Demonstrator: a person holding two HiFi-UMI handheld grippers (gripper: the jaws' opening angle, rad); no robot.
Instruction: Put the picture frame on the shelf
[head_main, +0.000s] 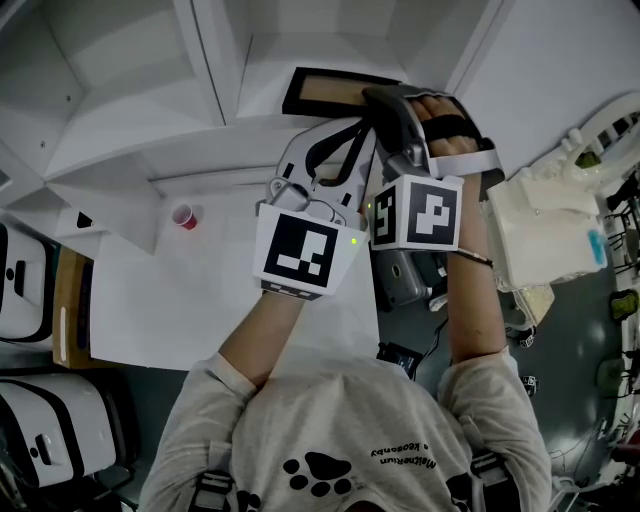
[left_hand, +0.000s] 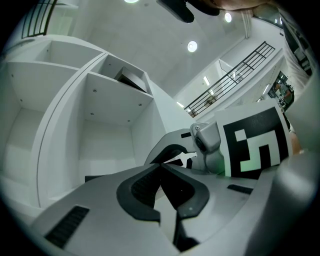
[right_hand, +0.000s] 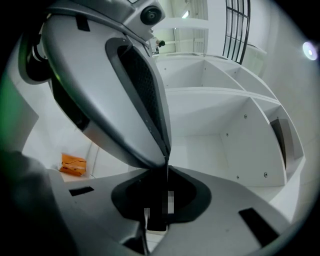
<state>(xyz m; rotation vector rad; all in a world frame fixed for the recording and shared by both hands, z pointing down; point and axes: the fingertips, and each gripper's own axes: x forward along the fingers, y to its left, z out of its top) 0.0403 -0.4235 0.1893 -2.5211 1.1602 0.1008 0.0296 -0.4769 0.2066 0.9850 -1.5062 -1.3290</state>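
Stretching left-to-right on the shelf (head_main: 262, 100), the picture frame (head_main: 325, 92) underlies the right claw (right_hand: 166, 172), closed like the left claw (left_hand: 160, 166).

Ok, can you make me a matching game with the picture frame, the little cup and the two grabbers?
Things:
1. picture frame
2. cup
3. left gripper
4. right gripper

Descriptions:
A. red, on the white table
B. jaws shut, nothing between them
C. black-edged, up at the shelf
D. jaws shut on the frame

Pairs: 1-C, 2-A, 3-B, 4-D
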